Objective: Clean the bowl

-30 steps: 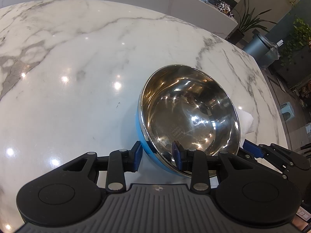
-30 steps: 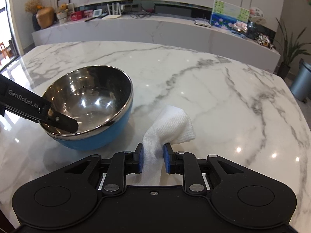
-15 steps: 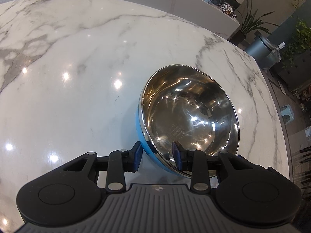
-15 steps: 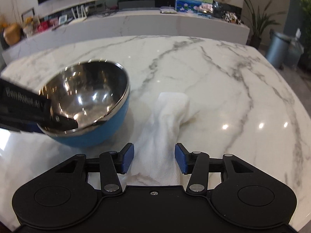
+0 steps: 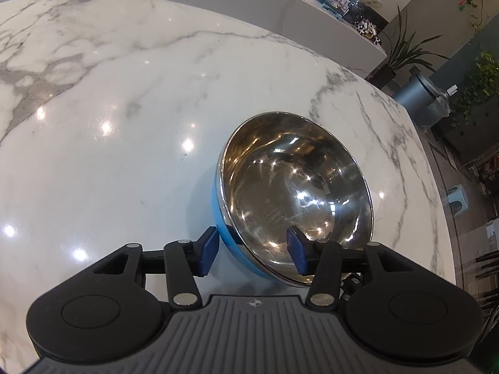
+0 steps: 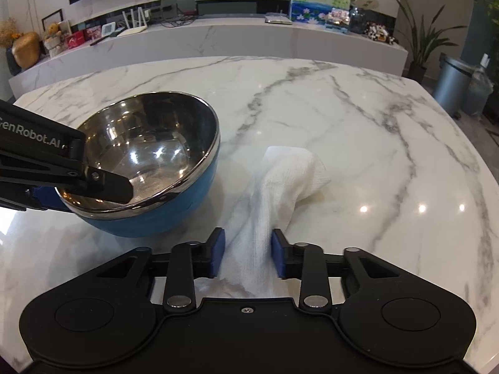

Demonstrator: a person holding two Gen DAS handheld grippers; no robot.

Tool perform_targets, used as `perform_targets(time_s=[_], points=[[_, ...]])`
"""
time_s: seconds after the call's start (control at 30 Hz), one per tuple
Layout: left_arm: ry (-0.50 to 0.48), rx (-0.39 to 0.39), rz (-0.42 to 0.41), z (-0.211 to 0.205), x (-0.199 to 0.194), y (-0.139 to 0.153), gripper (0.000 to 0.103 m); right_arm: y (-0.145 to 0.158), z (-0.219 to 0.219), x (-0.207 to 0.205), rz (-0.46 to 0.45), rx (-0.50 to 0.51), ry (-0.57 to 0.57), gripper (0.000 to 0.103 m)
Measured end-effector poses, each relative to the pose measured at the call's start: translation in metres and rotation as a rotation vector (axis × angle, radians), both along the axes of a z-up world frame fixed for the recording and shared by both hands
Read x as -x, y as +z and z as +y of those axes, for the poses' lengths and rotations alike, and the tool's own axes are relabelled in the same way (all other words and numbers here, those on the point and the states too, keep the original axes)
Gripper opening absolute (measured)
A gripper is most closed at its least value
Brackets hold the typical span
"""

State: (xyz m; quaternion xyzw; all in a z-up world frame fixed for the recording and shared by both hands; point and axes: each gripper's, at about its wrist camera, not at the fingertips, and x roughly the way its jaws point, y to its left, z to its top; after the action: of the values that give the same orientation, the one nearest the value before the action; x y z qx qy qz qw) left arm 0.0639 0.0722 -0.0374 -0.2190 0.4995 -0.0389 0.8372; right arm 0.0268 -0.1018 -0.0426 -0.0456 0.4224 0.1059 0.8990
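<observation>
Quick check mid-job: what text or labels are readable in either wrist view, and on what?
"enRobot.AI": white lettering on the left claw's black arm, right wrist view; the first letter is cut off by the frame edge.
Faint stamped marks inside the bowl: too small to read.
Green writing on the painted picture on the back counter: too blurred to read.

bowl on table, cloth just right

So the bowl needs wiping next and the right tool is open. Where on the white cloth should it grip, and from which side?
Grip the narrow, bunched near end of the white cloth, which already lies between the fingers of the right tool. Come straight forward and low from the near edge of the table: the far end is a wider lump, and the bowl crowds the left.
</observation>
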Motion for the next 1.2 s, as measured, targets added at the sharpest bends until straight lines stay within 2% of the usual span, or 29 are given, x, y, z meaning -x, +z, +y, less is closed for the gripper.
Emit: perform_targets(time_s=[0.17,0.27,0.47,0.77,1.03,1.2], points=[[-0.004,-0.010,-0.010,-0.002,0.002,0.000,0.045,0.002,0.000,0.002,-0.014,0.004,0.029,0.017],[-0.012,-0.014,-0.010,0.000,0.002,0.000,0.039,0.006,0.000,0.003,-0.038,0.028,0.053,0.016],[-0.002,-0.011,-0.015,0.003,0.003,0.002,0.037,0.021,-0.004,0.002,-0.077,0.064,0.094,0.016],[0.011,-0.031,-0.024,-0.002,0.008,0.004,0.037,0.049,-0.002,-0.003,-0.131,0.175,0.242,0.015],[0.004,-0.048,-0.026,-0.006,0.009,0.005,0.037,0.040,-0.006,0.001,-0.162,0.175,0.293,0.015],[-0.002,-0.047,-0.026,-0.005,0.009,0.005,0.037,0.034,0.001,0.009,-0.185,0.213,0.324,0.015]])
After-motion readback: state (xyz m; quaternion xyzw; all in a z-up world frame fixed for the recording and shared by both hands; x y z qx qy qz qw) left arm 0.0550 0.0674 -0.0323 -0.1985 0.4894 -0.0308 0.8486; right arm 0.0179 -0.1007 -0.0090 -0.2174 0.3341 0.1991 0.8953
